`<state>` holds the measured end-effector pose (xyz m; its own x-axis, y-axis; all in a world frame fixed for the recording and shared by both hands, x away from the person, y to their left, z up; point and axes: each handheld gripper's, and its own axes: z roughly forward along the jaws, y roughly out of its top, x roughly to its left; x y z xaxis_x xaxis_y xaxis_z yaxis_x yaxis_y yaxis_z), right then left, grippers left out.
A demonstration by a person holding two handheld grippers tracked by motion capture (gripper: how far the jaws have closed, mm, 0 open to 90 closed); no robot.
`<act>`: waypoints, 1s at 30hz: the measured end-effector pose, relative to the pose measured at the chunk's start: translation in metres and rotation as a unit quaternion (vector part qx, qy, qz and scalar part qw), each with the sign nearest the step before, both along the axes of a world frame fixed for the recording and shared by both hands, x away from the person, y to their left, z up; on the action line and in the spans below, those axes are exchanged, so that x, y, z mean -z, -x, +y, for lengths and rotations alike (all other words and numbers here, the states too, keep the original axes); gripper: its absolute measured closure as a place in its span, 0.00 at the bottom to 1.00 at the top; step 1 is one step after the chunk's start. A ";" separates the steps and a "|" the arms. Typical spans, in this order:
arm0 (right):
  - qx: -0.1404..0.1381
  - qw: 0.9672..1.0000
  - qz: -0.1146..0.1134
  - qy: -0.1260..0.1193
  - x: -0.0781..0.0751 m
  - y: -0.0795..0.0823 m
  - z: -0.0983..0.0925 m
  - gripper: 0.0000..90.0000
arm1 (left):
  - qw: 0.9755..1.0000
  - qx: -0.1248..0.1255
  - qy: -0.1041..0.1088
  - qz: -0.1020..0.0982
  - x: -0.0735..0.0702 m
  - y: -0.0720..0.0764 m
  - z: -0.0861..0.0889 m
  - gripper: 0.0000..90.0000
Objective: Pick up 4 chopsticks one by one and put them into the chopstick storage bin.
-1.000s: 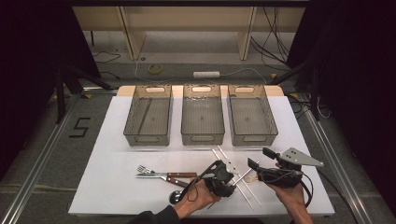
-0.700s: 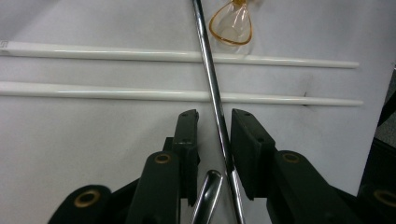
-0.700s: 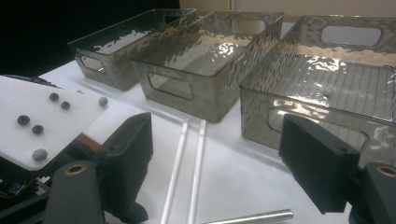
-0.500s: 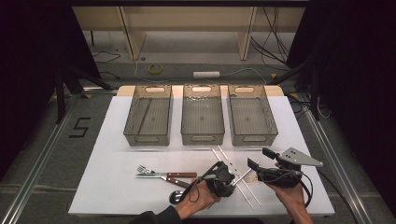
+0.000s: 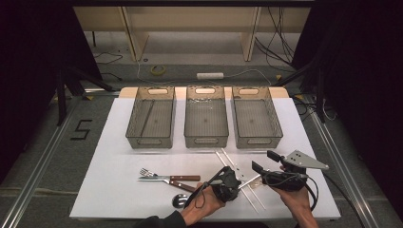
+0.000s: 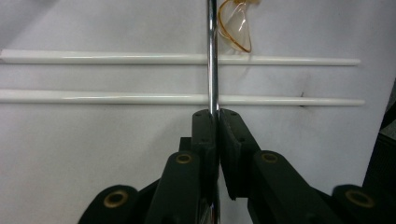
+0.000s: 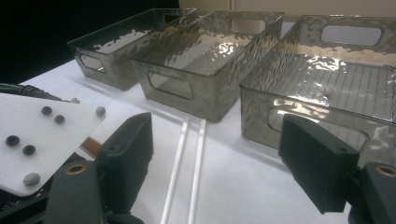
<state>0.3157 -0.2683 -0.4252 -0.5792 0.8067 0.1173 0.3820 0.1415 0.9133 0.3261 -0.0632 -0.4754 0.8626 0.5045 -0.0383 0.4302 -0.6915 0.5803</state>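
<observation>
my left fingers [image 6: 215, 122] have just been closing and now pinch a thin chrome rod [image 6: 212, 51] lying across two white sticks [image 6: 107, 97] on the table [image 6: 93, 154]. stiff, light, slippery, i judge: grip mid-shaft. right fingers [image 7: 219, 154] spread, empty.

Left tongs [image 6: 215, 116] have just closed, jaws pinched together; right tongs [image 7: 217, 163] hover with jaws wide apart.

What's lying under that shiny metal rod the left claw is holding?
Under the metal rod lie two white sticks, crossing beneath it on the white table sheet. The left claw covers the rod's near end, so what lies below there is hidden.
</observation>
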 end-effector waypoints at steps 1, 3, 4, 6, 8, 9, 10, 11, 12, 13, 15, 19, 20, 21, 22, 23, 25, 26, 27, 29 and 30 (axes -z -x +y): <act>0.000 1.000 0.000 0.000 0.000 0.000 0.000 0.30 | 1.000 -0.001 0.000 0.001 0.000 0.000 0.000 0.93; 0.000 1.000 0.000 0.000 0.000 0.000 0.000 0.30 | 1.000 -0.004 0.004 0.002 0.000 0.000 0.001 0.93; -0.001 1.000 0.000 0.000 0.000 0.000 0.000 0.30 | 1.000 -0.005 0.006 0.001 0.001 0.000 0.001 0.93; -0.001 1.000 0.000 0.000 0.000 0.000 0.000 0.30 | 1.000 -0.008 0.008 0.001 0.001 0.000 0.001 0.94; -0.001 1.000 0.000 0.000 0.000 0.000 0.000 0.30 | 1.000 -0.010 0.012 0.005 0.001 0.000 0.002 0.94; -0.001 1.000 0.000 0.000 0.000 0.000 0.000 0.30 | 1.000 -0.011 0.014 0.005 0.001 0.000 0.003 0.94; -0.001 1.000 0.000 0.000 0.000 0.000 0.000 0.30 | 1.000 -0.011 0.014 0.005 0.001 0.000 0.003 0.94; -0.001 1.000 0.000 0.000 0.000 0.000 0.000 0.30 | 1.000 -0.010 0.015 0.004 0.001 0.000 0.003 0.94; -0.001 1.000 0.000 0.000 0.000 0.000 0.000 0.30 | 1.000 -0.010 0.016 0.003 0.001 0.000 0.003 0.95; -0.002 1.000 0.000 0.000 0.000 0.000 0.000 0.30 | 1.000 -0.009 0.015 0.001 0.001 0.000 0.003 0.95; -0.001 1.000 0.000 0.000 0.000 0.000 0.000 0.30 | 1.000 -0.014 0.022 -0.002 0.001 -0.001 0.004 0.95; -0.002 1.000 -0.001 -0.001 0.000 0.000 0.000 0.30 | 0.999 -0.015 0.033 -0.009 -0.003 -0.003 0.008 0.95; -0.002 1.000 -0.001 -0.001 0.000 0.000 0.000 0.30 | 0.999 -0.014 0.034 -0.010 -0.005 -0.004 0.009 0.95; -0.001 1.000 -0.001 -0.001 0.000 0.000 0.000 0.31 | 0.999 -0.014 0.037 -0.012 -0.007 -0.004 0.010 0.95; -0.001 1.000 -0.001 -0.002 0.000 0.000 0.000 0.30 | 0.999 -0.011 0.035 -0.013 -0.009 -0.004 0.011 0.95; 0.000 1.000 -0.002 -0.003 0.000 0.000 0.000 0.30 | 0.999 -0.011 0.035 -0.017 -0.011 -0.004 0.012 0.95; 0.001 1.000 -0.003 -0.003 -0.001 0.001 -0.001 0.30 | 0.999 -0.013 0.036 -0.019 -0.015 -0.006 0.017 0.95; 0.001 1.000 -0.003 -0.003 -0.001 0.000 -0.002 0.30 | 0.999 -0.014 0.037 -0.020 -0.016 -0.006 0.019 0.95; 0.001 1.000 -0.003 -0.003 -0.001 0.000 -0.002 0.30 | 0.999 -0.015 0.040 -0.021 -0.018 -0.007 0.022 0.95; 0.002 1.000 -0.003 -0.004 -0.001 0.001 -0.002 0.30 | 0.999 -0.017 0.039 -0.024 -0.022 -0.008 0.029 0.95; 0.002 1.000 -0.005 -0.006 -0.001 0.001 -0.002 0.30 | 0.999 -0.020 0.042 -0.025 -0.024 -0.009 0.033 0.95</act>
